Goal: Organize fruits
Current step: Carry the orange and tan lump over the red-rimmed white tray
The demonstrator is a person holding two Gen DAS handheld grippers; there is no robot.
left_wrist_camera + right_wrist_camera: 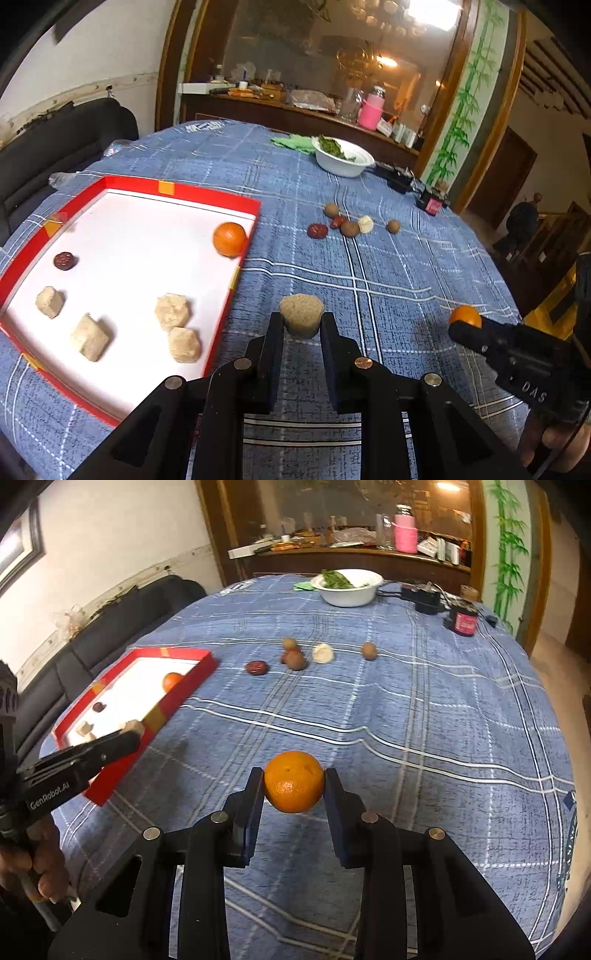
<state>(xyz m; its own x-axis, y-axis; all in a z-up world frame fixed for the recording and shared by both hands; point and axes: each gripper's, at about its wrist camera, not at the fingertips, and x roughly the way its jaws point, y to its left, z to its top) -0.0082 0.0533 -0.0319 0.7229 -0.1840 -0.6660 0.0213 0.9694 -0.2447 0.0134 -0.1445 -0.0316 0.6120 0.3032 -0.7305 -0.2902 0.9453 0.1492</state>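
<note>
Pinching a rough tan block (301, 319) in my left gripper (302, 325), I am squeezing a dimpled orange (294, 781) in my right gripper (294, 786), beside the red tray's (236, 275) right edge.

The right gripper (294, 786) sits at lower centre of the frame, its two fingers clamped against either side of an orange (294, 781) above the blue plaid tablecloth (424, 716). At left, the left gripper (129, 734) extends toward a red tray (177, 705); whether it holds anything cannot be told. The tray contains a second orange (172, 680), a dark red fruit (99, 707) and beige blocks (84, 728). A white bowl (347, 587) stands at upper centre.
</note>
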